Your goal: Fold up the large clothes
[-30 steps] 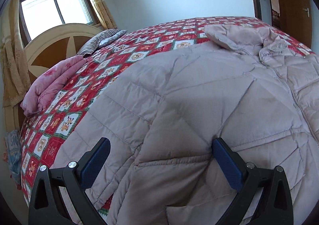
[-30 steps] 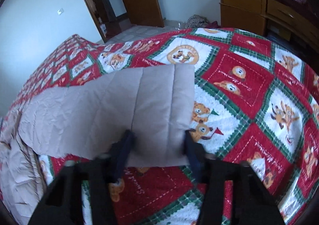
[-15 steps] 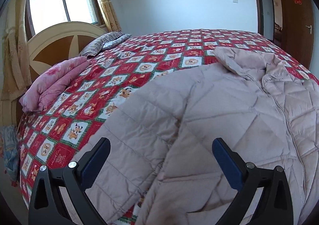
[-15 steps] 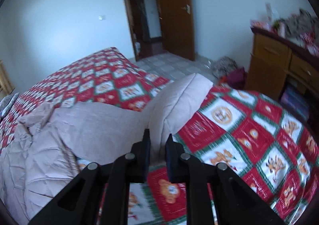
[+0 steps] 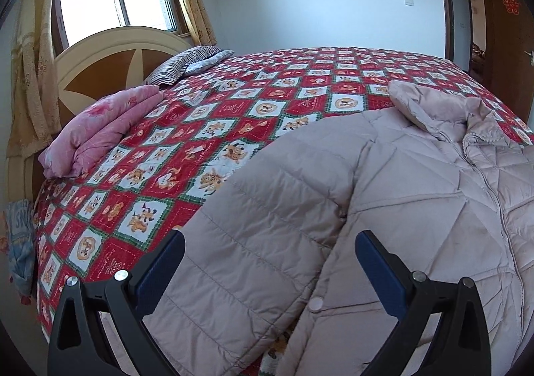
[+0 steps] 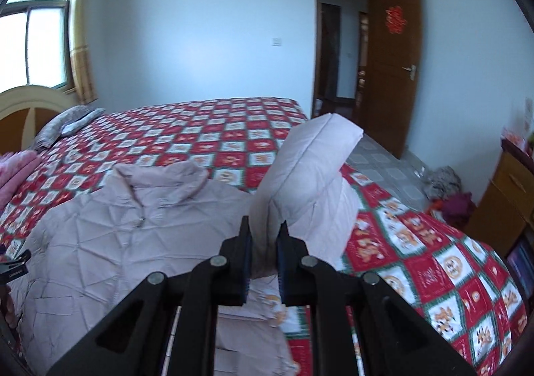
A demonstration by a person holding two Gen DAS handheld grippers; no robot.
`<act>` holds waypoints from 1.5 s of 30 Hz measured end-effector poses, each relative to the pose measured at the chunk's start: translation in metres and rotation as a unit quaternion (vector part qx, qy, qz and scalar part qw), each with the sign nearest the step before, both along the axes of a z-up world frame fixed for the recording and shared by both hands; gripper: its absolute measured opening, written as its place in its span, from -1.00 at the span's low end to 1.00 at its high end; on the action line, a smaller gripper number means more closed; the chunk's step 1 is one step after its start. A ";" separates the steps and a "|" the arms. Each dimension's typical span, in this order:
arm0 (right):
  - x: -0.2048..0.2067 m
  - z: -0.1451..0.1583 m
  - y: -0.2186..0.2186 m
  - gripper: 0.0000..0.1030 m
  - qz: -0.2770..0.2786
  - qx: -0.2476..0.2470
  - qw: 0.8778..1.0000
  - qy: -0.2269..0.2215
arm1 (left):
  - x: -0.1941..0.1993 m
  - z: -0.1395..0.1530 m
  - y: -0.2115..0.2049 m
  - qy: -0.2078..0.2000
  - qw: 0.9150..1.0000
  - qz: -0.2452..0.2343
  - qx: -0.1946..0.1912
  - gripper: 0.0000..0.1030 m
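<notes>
Far beyond the fingers we see a striped pillow (image 5: 187, 64) by the headboard (image 5: 110, 59), a folded pink quilt (image 5: 100, 129) left, a wooden door (image 6: 393, 65) right.

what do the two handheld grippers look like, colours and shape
Both match: the left gripper and right gripper each have two black plastic fingers with triangular cut-outs, round silver pivot bolts and flat dark blue pads on the inner faces. No cables, sleeves or readable markings show.
</notes>
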State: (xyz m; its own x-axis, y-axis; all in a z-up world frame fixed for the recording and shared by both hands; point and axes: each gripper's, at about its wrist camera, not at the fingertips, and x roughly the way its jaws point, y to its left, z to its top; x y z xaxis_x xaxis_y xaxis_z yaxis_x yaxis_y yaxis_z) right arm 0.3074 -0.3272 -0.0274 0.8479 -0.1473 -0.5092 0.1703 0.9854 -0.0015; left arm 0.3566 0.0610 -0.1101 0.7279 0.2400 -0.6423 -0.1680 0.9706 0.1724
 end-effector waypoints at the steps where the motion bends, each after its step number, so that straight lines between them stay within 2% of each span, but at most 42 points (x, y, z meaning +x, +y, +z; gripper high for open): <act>1: 0.002 0.001 0.009 -0.71 0.009 -0.005 1.000 -0.001 | 0.001 0.001 0.002 -0.001 1.000 0.002 -0.001 0.98; 11: 0.028 -0.010 0.099 -0.72 0.096 -0.052 0.994 0.006 | 0.004 0.003 0.017 -0.004 1.000 0.010 -0.003 0.98; 21: 0.055 -0.049 0.162 -0.72 0.147 -0.040 0.988 0.033 | 0.010 -0.001 0.020 -0.001 1.000 0.019 0.004 0.98; 29: 0.074 -0.091 0.194 -0.72 0.177 -0.022 0.981 0.078 | 0.024 -0.004 0.005 0.002 1.000 0.019 0.014 0.98; 37: 0.078 -0.111 0.205 -0.70 0.195 -0.006 0.976 0.095 | 0.034 0.006 -0.017 -0.003 1.000 0.009 0.026 0.98; 38: 0.078 -0.112 0.204 -0.59 0.197 0.002 0.976 0.094 | 0.034 0.007 -0.019 -0.004 1.000 0.007 0.026 0.98; 39: 0.078 -0.112 0.202 -0.58 0.199 0.009 0.975 0.096 | 0.034 0.009 -0.022 -0.004 1.000 0.005 0.027 0.98; 40: 0.076 -0.111 0.200 -0.30 0.204 0.017 0.974 0.099 | 0.034 0.011 -0.025 -0.006 1.000 0.003 0.028 0.98; 41: 0.073 -0.110 0.198 0.17 0.209 0.024 0.972 0.101 | 0.034 0.014 -0.029 -0.009 1.000 0.000 0.029 0.98; 42: 0.069 -0.107 0.195 0.32 0.214 0.030 0.971 0.098 | 0.035 0.016 -0.033 -0.011 0.999 -0.002 0.031 0.98; 43: 0.063 -0.103 0.191 0.40 0.218 0.034 0.971 0.091 | 0.035 0.019 -0.038 -0.013 0.999 -0.005 0.033 0.98; 45: 0.052 -0.095 0.183 0.40 0.218 0.025 0.972 0.083 | 0.037 0.024 -0.049 -0.017 0.999 -0.012 0.033 0.98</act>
